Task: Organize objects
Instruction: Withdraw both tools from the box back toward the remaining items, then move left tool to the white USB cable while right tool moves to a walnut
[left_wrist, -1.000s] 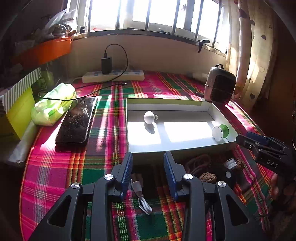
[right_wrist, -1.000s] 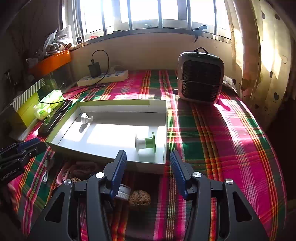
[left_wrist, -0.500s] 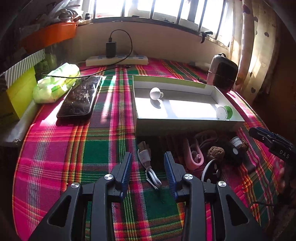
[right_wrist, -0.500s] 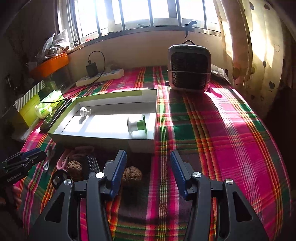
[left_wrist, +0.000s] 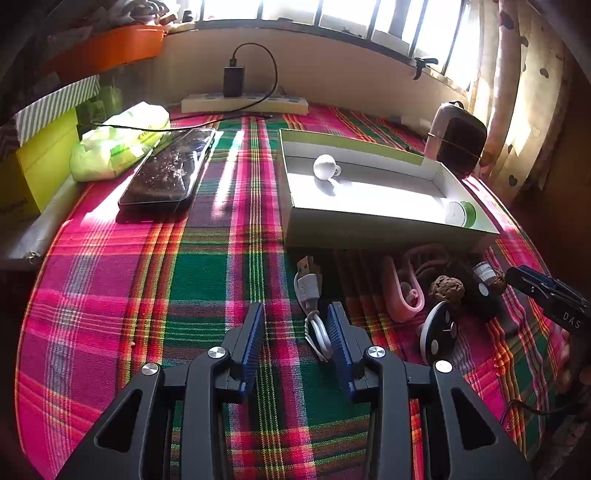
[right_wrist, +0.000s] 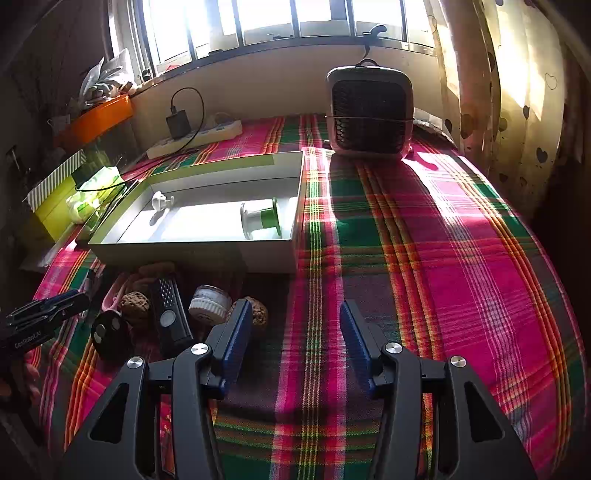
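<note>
Box (left_wrist: 388, 225): holds 2 items, white knob (left_wrist: 325, 167) and green spool (left_wrist: 461, 214). Left outside, just in front of box: USB cable (left_wrist: 314, 306), walnuts, remote, clip etc. Left gripper (left_wrist: 295, 321) and right gripper (right_wrist: 295, 317): jaws part open, empty.

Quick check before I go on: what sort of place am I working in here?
Most likely a home room, at a table by a window. Signs: a plaid tablecloth, heart-print curtains, a power strip with a charger plugged in, and a small fan standing by the sill.
</note>
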